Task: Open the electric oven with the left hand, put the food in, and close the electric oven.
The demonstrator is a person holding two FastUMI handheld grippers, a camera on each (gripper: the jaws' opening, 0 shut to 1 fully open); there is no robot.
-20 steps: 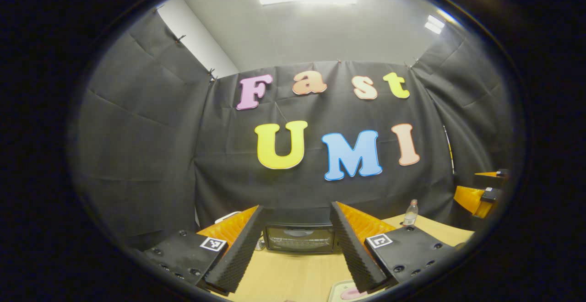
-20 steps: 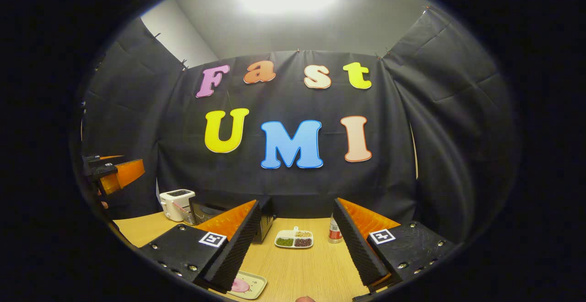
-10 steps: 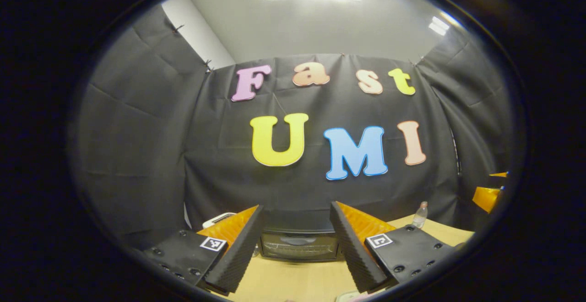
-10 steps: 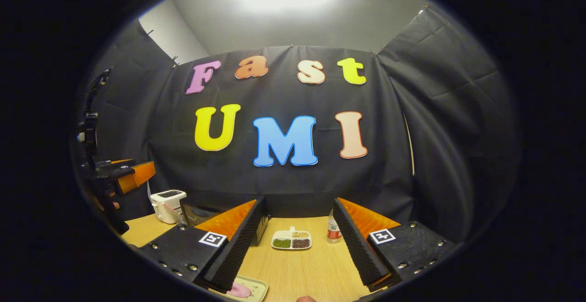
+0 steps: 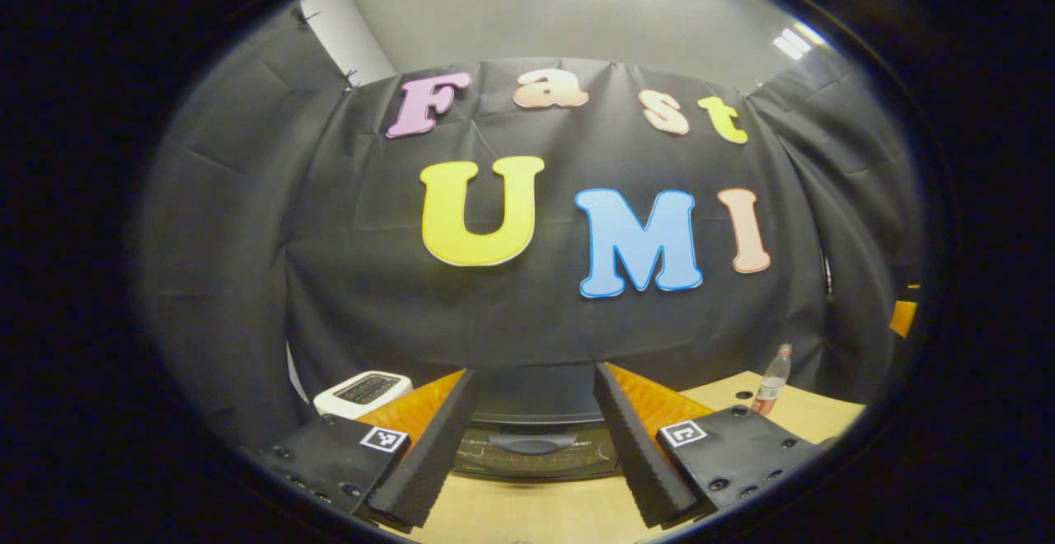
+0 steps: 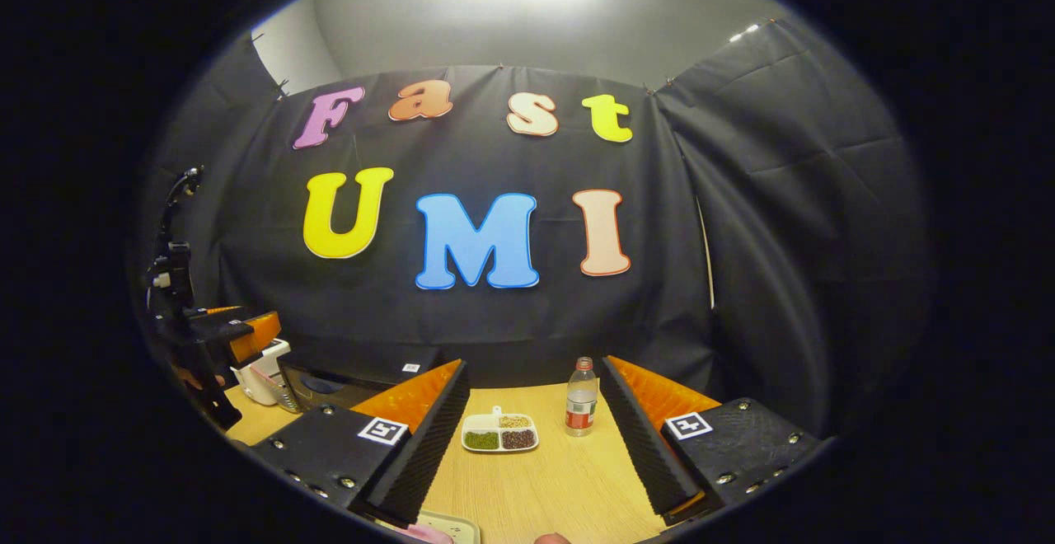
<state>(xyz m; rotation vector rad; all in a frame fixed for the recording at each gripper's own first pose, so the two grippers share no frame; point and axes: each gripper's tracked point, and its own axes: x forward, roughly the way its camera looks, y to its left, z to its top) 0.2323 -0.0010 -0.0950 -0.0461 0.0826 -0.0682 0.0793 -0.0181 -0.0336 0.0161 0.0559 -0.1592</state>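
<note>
Table (image 6: 544, 486) of pale wood carries a black oven (image 5: 532, 445) at its far left, door shut, seen straight ahead between the left gripper's (image 5: 527, 445) spread, empty fingers. A white toaster (image 5: 363, 389) stands just beside the oven. The right gripper (image 6: 532, 445) is also open and empty above the table, with a bottle (image 6: 581, 408), a small divided dish (image 6: 499, 433) and a food plate (image 6: 437, 527) near it.

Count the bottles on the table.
1: a clear bottle with a red label stands right of the divided dish, at the table's far edge. Others may be hidden.
</note>
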